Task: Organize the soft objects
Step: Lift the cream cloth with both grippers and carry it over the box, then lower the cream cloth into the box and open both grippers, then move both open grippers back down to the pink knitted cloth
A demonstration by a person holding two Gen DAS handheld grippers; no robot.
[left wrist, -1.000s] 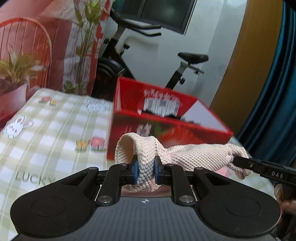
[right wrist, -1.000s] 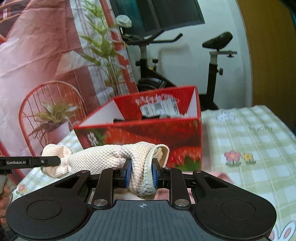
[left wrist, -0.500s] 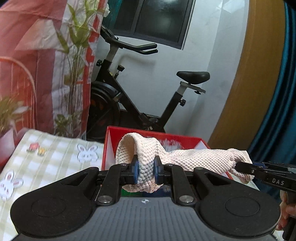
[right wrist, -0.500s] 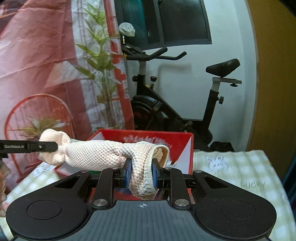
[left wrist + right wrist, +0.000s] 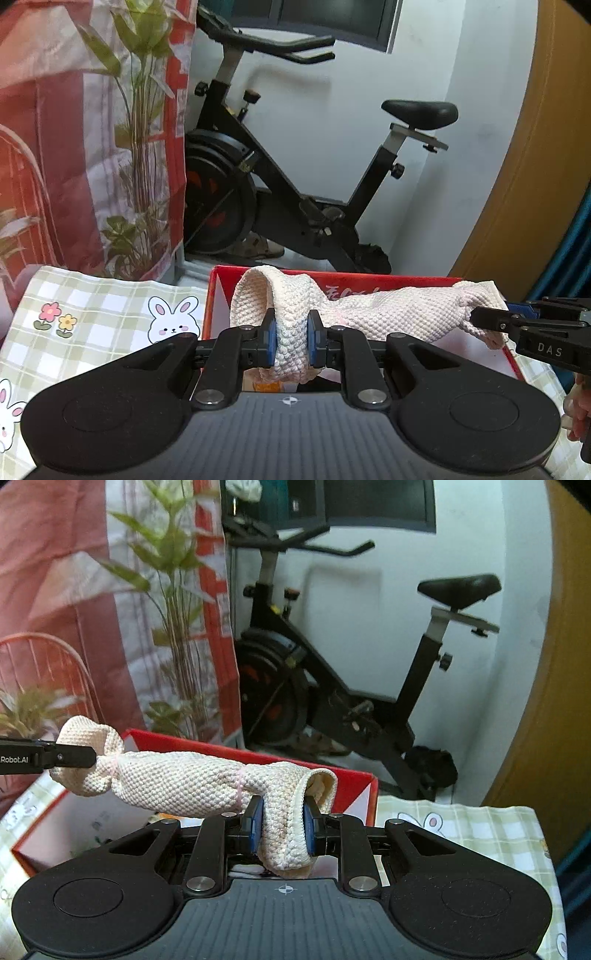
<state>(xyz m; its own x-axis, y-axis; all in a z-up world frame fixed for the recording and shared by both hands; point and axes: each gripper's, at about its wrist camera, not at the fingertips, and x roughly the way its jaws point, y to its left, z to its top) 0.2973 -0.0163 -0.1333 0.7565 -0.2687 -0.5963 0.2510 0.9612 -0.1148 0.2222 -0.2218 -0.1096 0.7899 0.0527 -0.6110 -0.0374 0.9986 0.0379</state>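
A: Status: the cream knit cloth (image 5: 388,314) is strung between both tools, off the table, hanging over the open top of the red cardboard box (image 5: 369,278). Left tool (image 5: 291,345) is pinched narrow on one bunched end, right tool (image 5: 282,827) pinched narrow on the other. Both blue pads (image 5: 271,341) bite well into the fabric.

B: Risks?

A: Mainly the release. The cloth spans nearly as wide as the box. If one tool lets go first, that end swings and could drape over the box's rim instead of dropping inside.

B: And the grip?

A: Looks solid, but it's a loose weave. Pull the tools apart too hard and the fabric could slide out through the pads. The loop sticking up above the left tool could also snag on a finger on opening.

B: Clearance over the box?

A: The near wall is hidden behind the tool bodies in both wrist views, so I can't tell. Lowering blind could knock the box along the checked tablecloth (image 5: 92,332).

B: Anything already inside?

A: Something orange just below the cloth, too hidden to name.
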